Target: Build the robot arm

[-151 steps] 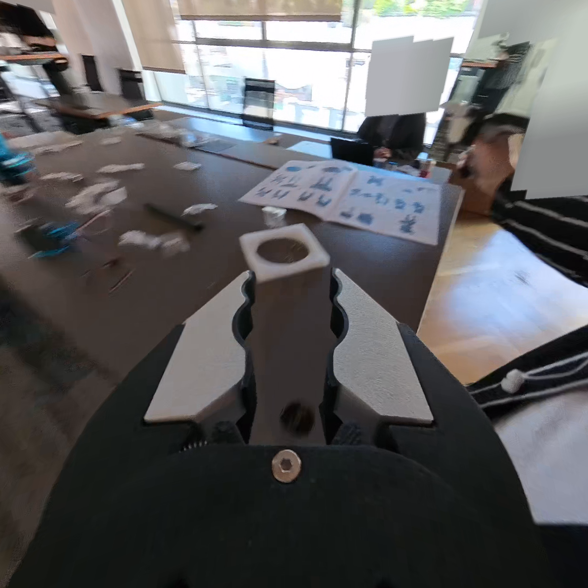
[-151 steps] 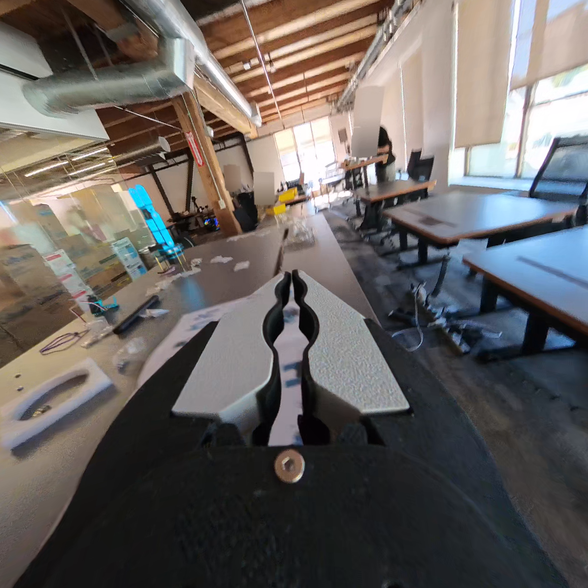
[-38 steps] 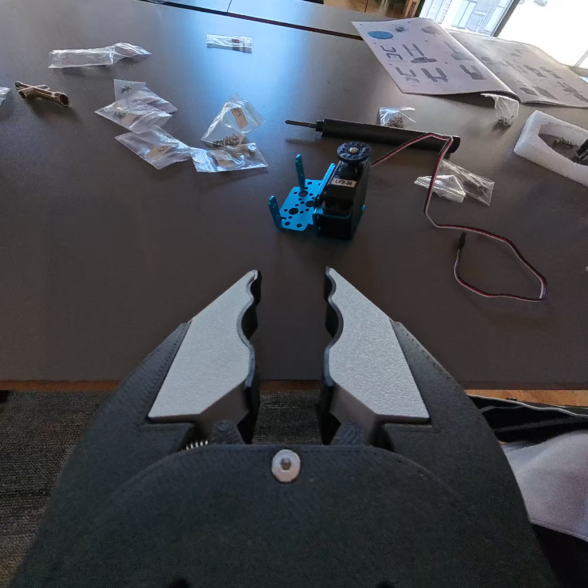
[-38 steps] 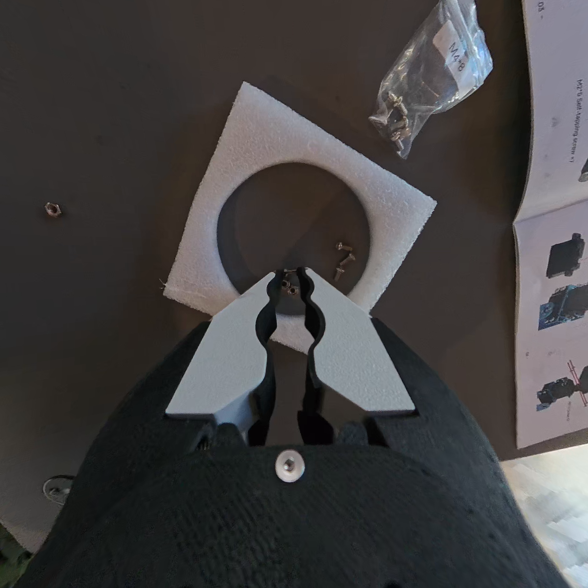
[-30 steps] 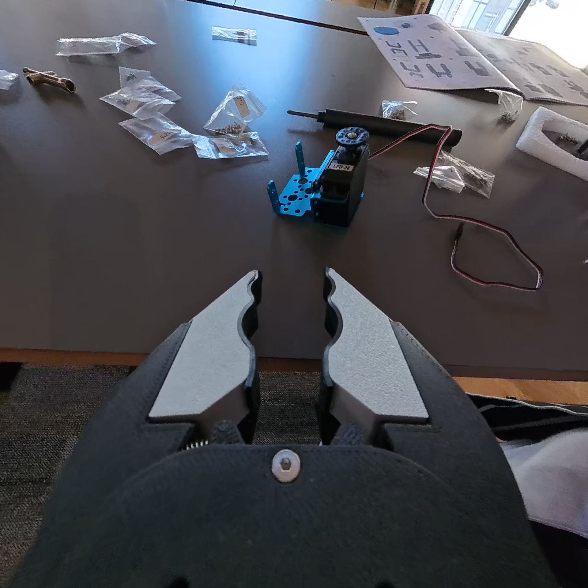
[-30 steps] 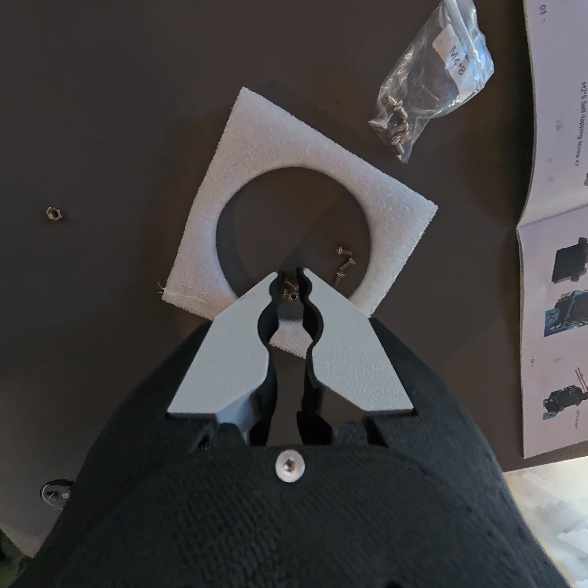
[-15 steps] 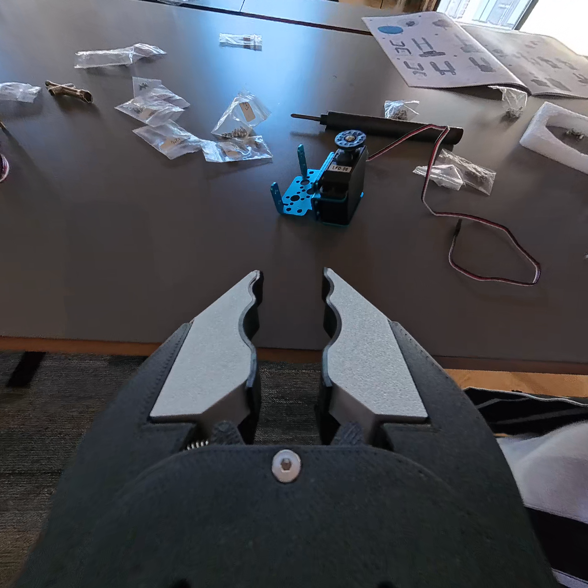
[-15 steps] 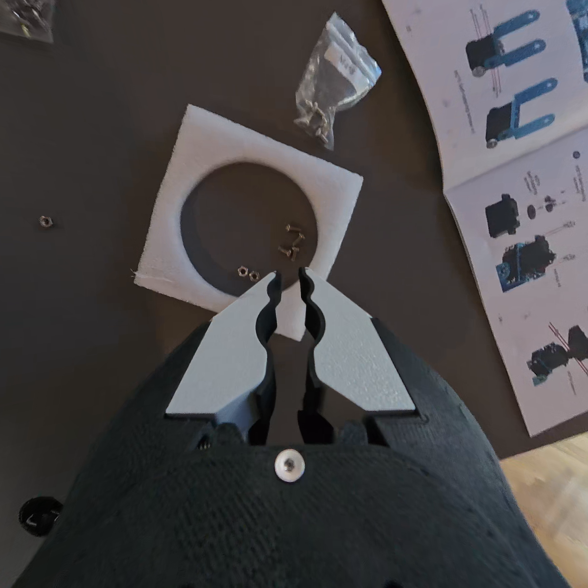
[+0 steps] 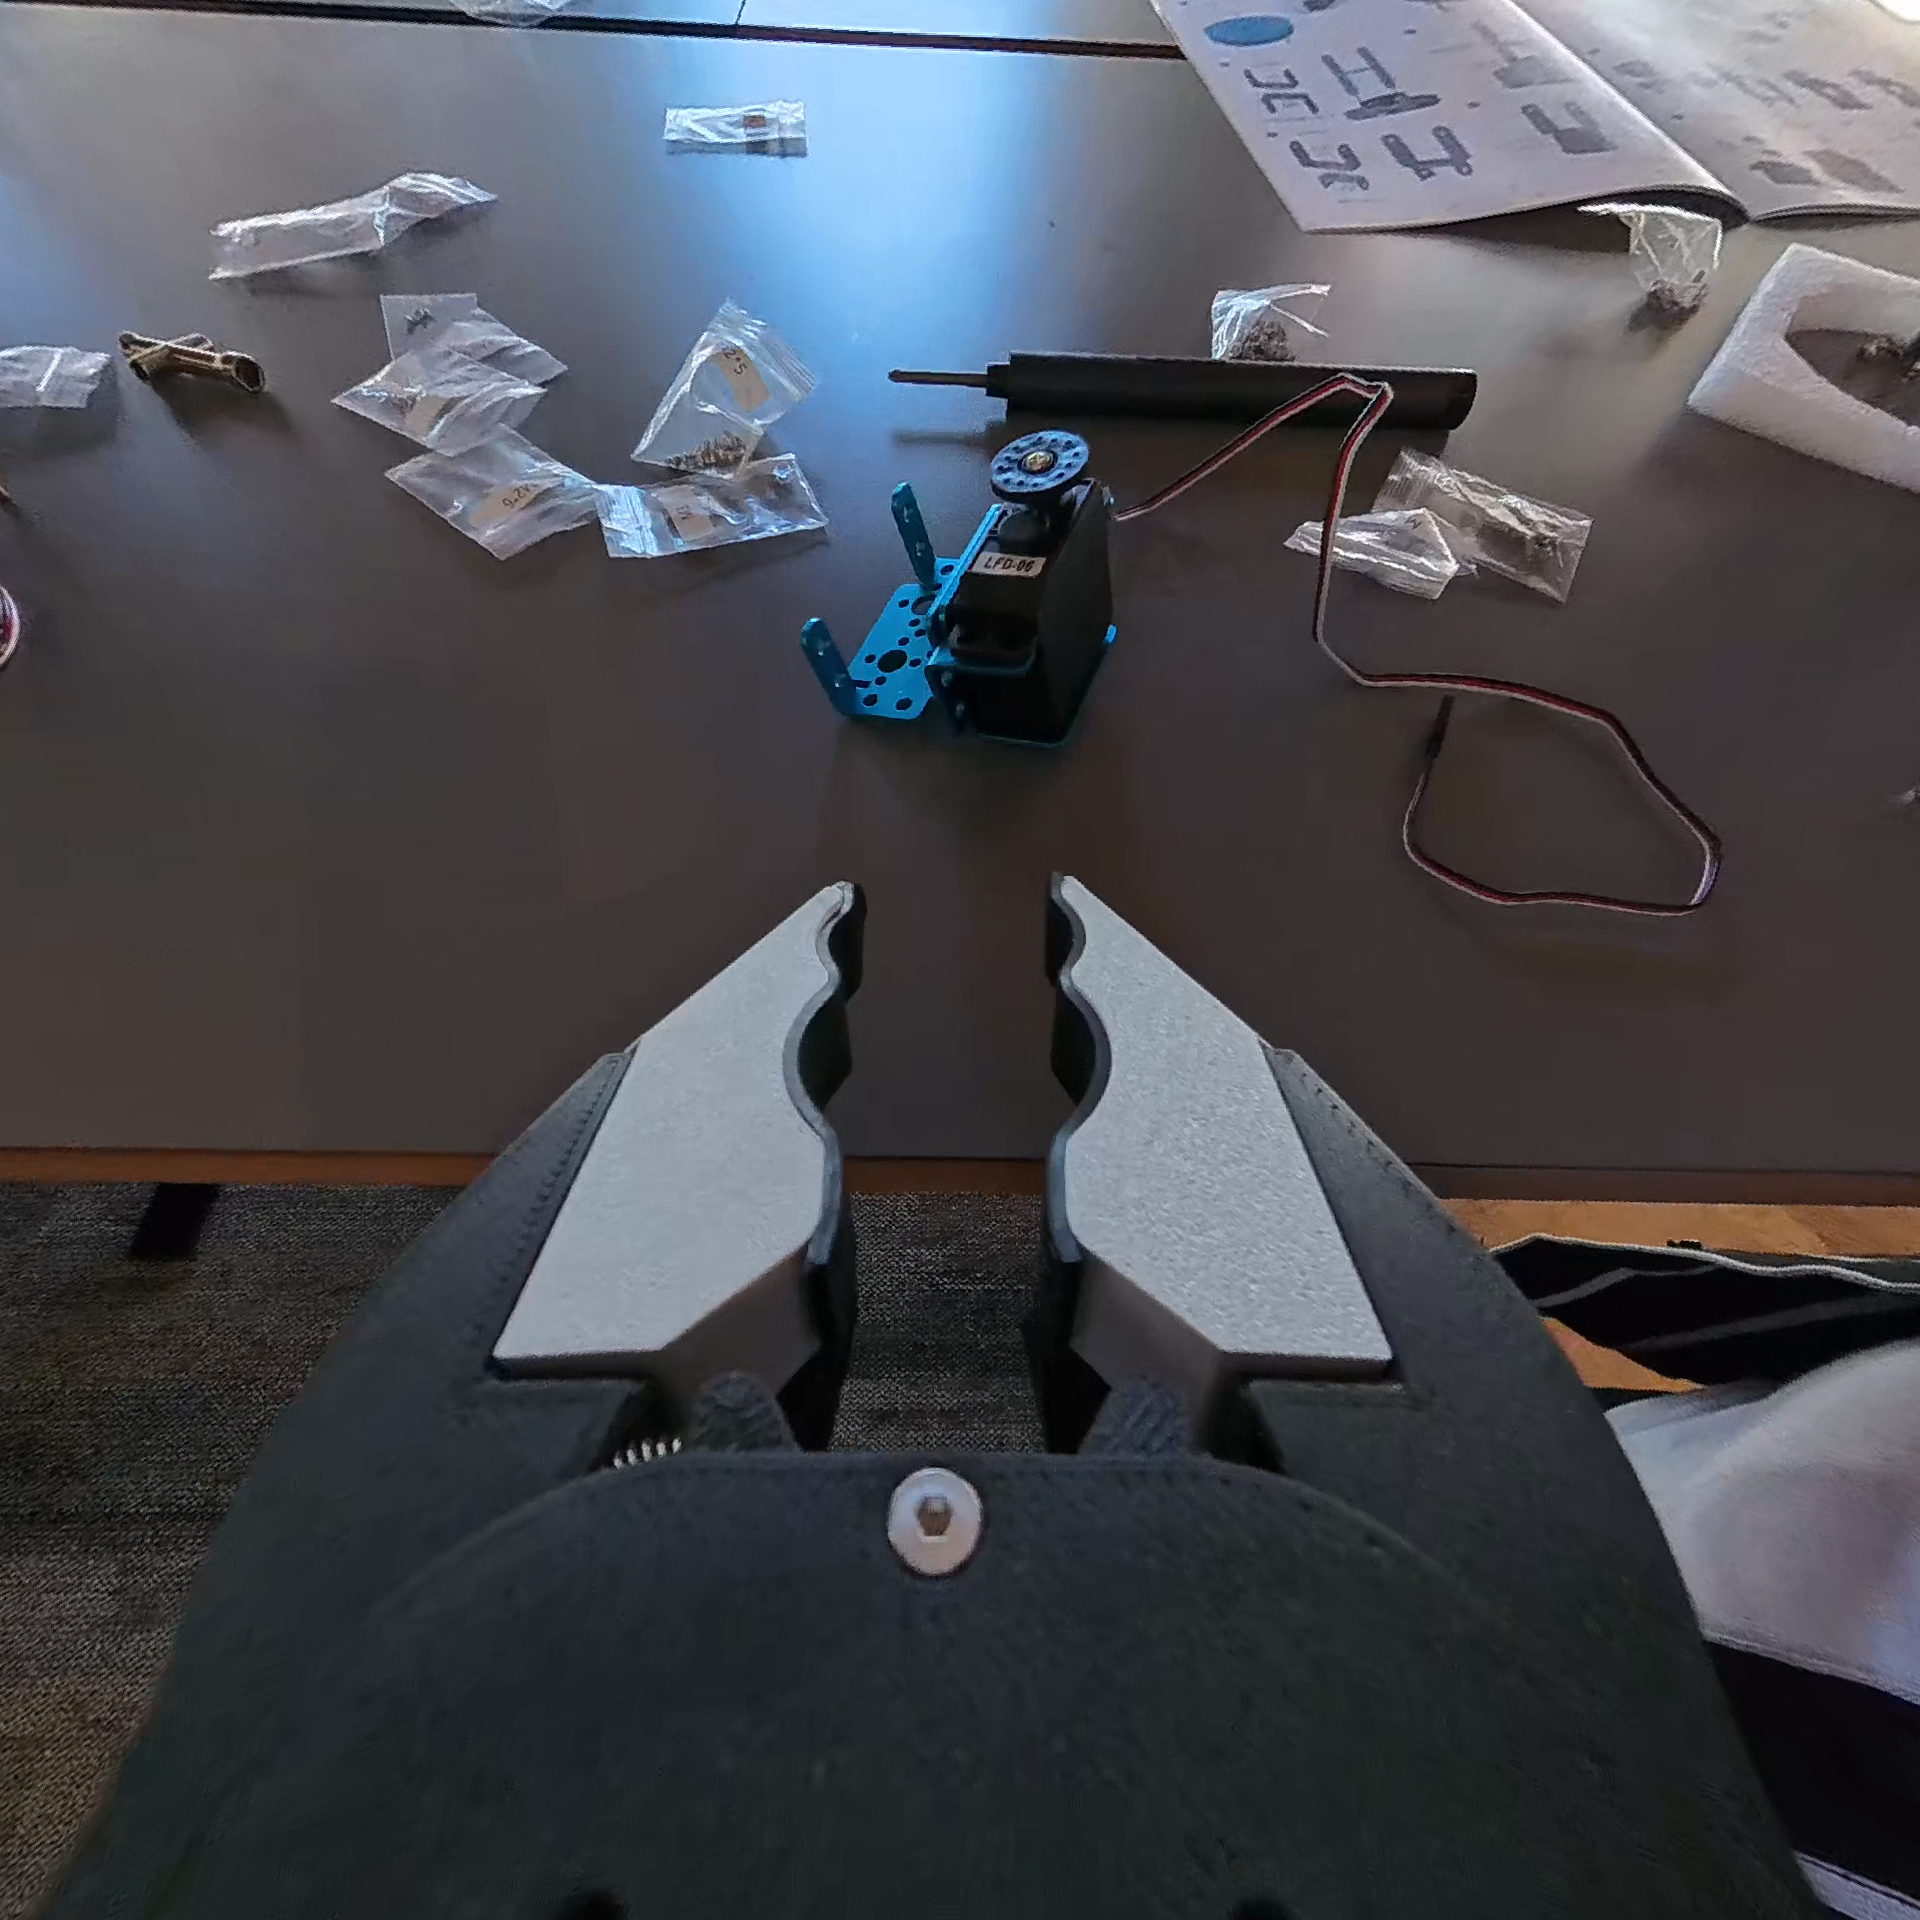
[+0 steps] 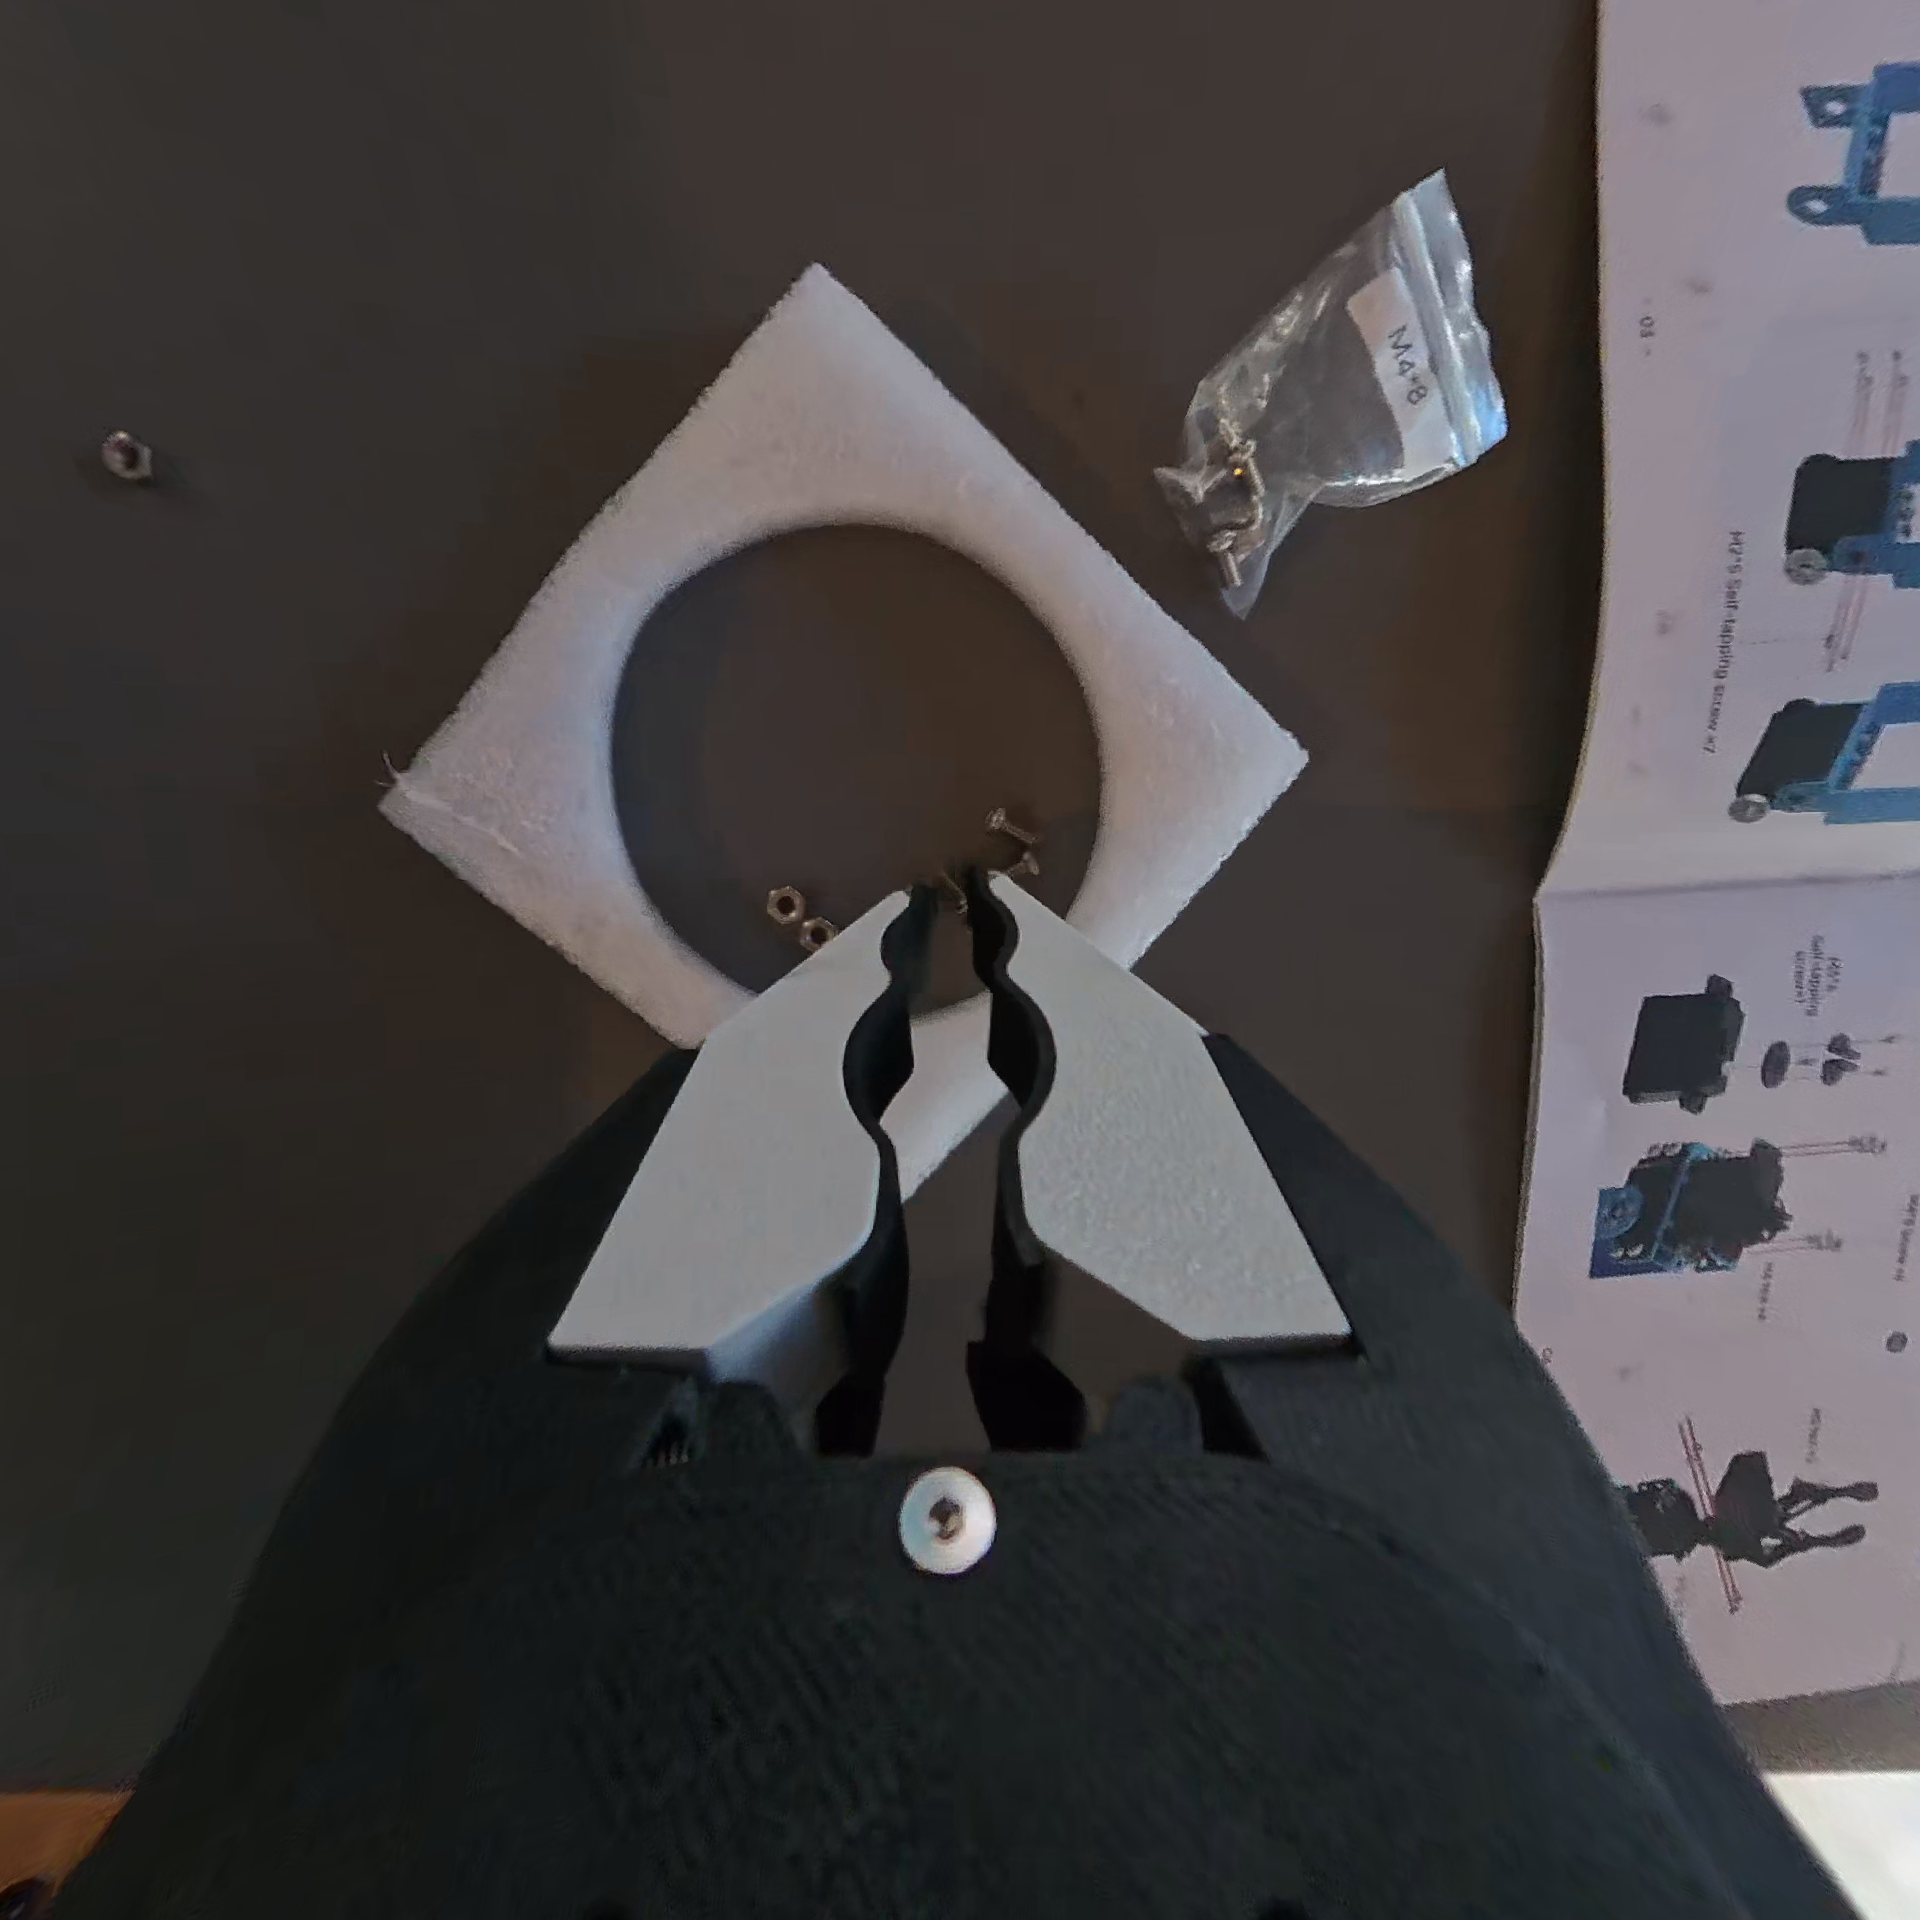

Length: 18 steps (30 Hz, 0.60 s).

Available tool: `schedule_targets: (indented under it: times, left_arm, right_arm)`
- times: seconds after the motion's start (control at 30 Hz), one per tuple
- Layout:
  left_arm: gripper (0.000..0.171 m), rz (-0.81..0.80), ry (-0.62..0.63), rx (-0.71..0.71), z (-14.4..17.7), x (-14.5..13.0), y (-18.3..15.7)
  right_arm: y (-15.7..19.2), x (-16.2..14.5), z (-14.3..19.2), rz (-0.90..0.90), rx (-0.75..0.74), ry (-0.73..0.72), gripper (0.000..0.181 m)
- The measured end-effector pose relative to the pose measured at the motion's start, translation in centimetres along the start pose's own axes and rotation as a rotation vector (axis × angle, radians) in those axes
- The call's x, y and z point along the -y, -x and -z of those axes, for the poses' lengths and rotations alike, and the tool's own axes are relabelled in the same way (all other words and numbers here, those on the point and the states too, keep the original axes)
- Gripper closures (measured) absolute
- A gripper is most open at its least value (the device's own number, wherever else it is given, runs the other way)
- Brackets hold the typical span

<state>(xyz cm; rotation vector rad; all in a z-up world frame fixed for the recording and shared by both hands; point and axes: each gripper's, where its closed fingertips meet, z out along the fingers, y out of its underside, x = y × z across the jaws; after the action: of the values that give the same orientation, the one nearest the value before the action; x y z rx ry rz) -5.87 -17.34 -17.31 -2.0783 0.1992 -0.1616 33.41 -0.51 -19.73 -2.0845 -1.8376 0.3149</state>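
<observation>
My right gripper (image 10: 945, 888) reaches into the round hole of a white foam square (image 10: 831, 436) on the dark table. Its jaws are nearly together, pinching a small screw (image 10: 953, 886) at the tips. Two more screws (image 10: 1010, 828) lie just beyond the tips and two nuts (image 10: 798, 916) lie just to the left, all inside the hole. My left gripper (image 9: 953, 891) is open and empty above the table's near edge. It points at a black servo in a blue bracket (image 9: 997, 613) a little ahead, with a red and black cable (image 9: 1558, 894) trailing to the right.
A bag of screws (image 10: 1340, 416) and an open instruction booklet (image 10: 1714, 727) lie right of the foam, and a loose nut (image 10: 127, 454) lies to its left. In the left wrist view there are several small parts bags (image 9: 717, 395), a black screwdriver (image 9: 1195, 384) and the foam (image 9: 1808, 384). About 45 centimetres separates my left fingertips from my right. To reach the white foam square (image 10: 831, 436) in a straight line is about 8 centimetres for my right fingers, about 35 centimetres for my left. It turns up in the left wrist view (image 9: 1772, 368) as well.
My right gripper has moved in over the foam's hole and its jaws have narrowed onto a screw. My left gripper has barely moved and stays open; five seconds ago it held a white square tube.
</observation>
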Motion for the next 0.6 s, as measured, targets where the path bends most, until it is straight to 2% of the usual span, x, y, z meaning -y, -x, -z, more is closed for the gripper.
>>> schedule_targets:
  times: [0.27, 0.37, 0.47, 0.53, 0.6]
  left_arm:
    - [0.14, -0.028, 0.0, -0.001, -0.1, 0.7, -0.8]
    - [0.14, -0.047, -0.004, -0.022, 0.0, 1.3, -1.4]
    - [0.149, -0.019, -0.02, -0.161, 0.4, 2.0, -3.6]
    - [0.16, 0.038, -0.011, -0.407, 1.1, 2.1, -7.2]
    - [0.155, 0.129, 0.017, -0.57, 1.7, 2.1, -9.3]
  right_arm:
    - [-0.1, -0.4, -0.3, -0.051, 0.043, -0.017, 0.178]
    - [0.3, 1.2, 0.7, -0.046, -0.01, -0.077, 0.178]
    - [2.5, 7.2, 3.0, 0.046, -0.134, -0.247, 0.178]
    - [5.7, 13.3, 4.0, 0.137, -0.199, -0.42, 0.179]
    - [9.9, 18.6, 3.7, 0.22, -0.19, -0.542, 0.179]
